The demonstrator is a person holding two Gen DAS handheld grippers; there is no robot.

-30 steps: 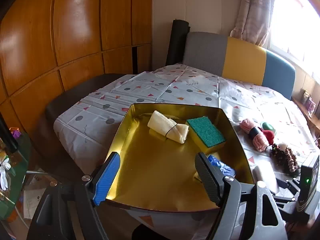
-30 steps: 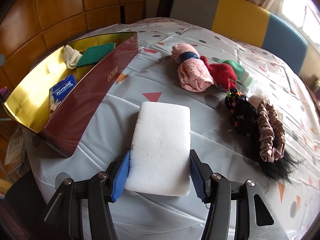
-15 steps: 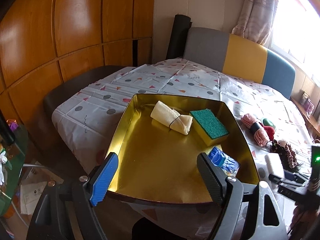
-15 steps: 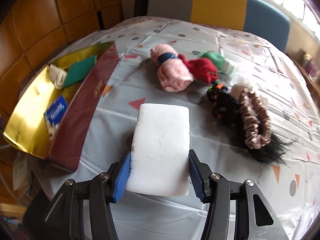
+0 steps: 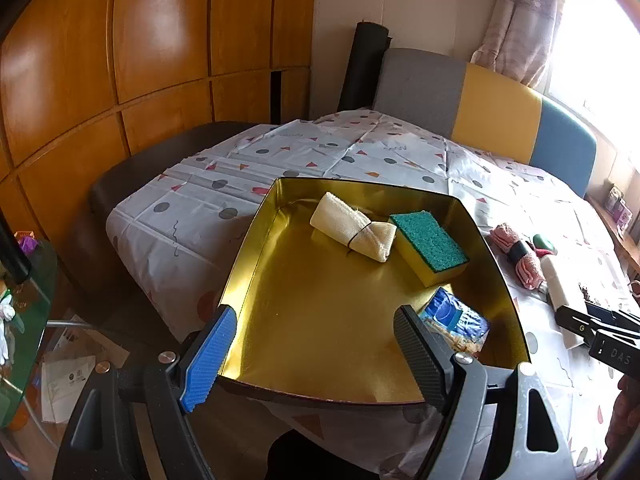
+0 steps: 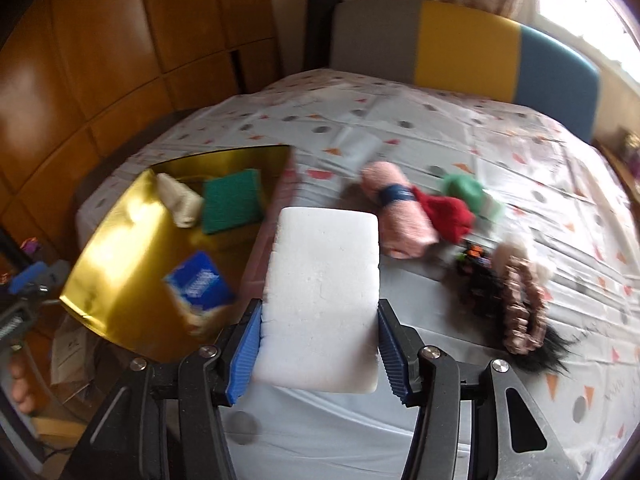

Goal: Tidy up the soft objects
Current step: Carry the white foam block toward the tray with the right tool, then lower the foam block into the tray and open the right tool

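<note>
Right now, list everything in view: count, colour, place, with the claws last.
gold metal tray: one, gold, near table edge
cream rolled cloth: one, in tray, far end
green-topped yellow sponge: one, in tray beside cloth
blue tissue pack: one, in tray, near corner
white foam block: one, between right claw's pads
pink rolled towel: one, on tablecloth
red knit item: one, beside towel
pink scrunchie: one, on tablecloth
left claw: open, empty
right claw: gripping block

Glossy wood-panelled wall point(image 5: 160, 60), grey-yellow-blue headboard point(image 5: 492, 108), curtained bright window point(image 5: 592, 32), patterned sheet point(image 5: 360, 152)
</note>
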